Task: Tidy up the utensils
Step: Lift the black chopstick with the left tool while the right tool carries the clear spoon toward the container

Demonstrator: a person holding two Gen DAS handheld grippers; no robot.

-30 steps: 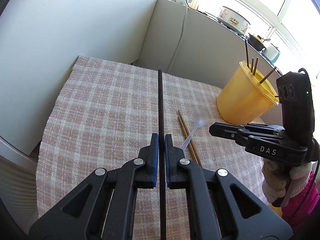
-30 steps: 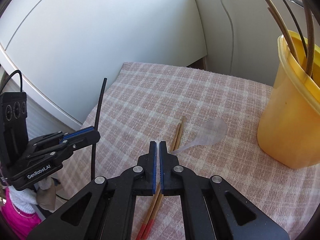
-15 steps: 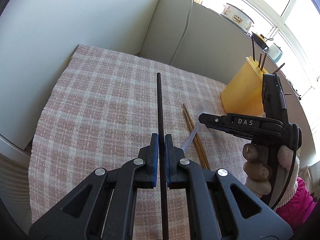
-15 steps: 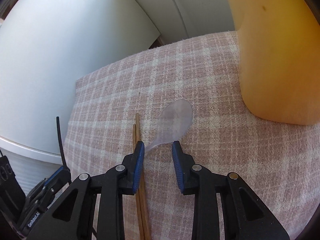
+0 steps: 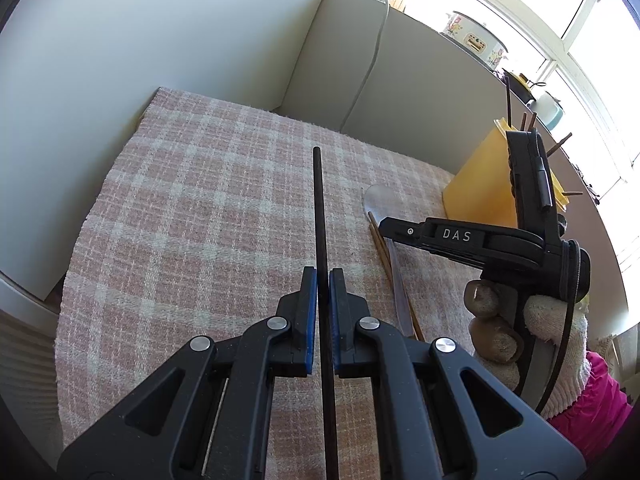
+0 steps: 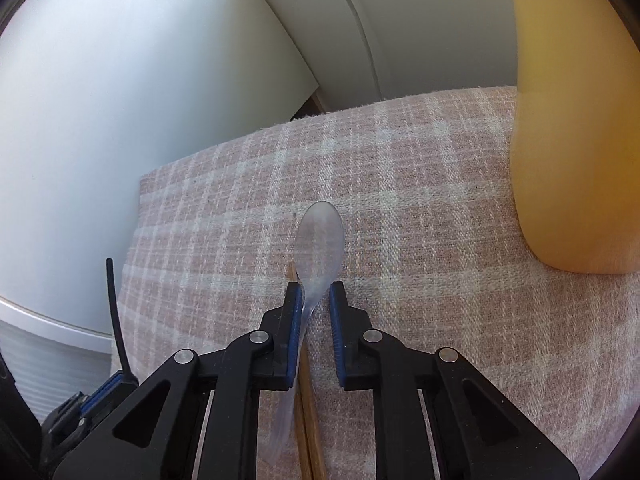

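My left gripper (image 5: 323,276) is shut on a thin black chopstick (image 5: 319,208) that points away over the checked cloth (image 5: 200,200). My right gripper (image 6: 315,292) is low over the cloth with its jaws closing. The neck of a clear plastic spoon (image 6: 320,236) lies between the pads, against the left one, with a gap to the right one. A pair of wooden chopsticks (image 6: 310,420) lies under the spoon's handle. A yellow cup (image 6: 572,120) stands to the right. In the left wrist view the cup (image 5: 480,188) holds several sticks behind the right gripper (image 5: 390,228).
White walls border the cloth's far and left edges (image 6: 140,184). A cable (image 5: 372,60) hangs down the back panel. Pots (image 5: 476,40) stand on the ledge by the window. A gloved hand (image 5: 492,320) holds the right gripper.
The right gripper came down towards the cloth, rolled, opened and then narrowed around the spoon's neck. The left gripper with the black chopstick stayed put.
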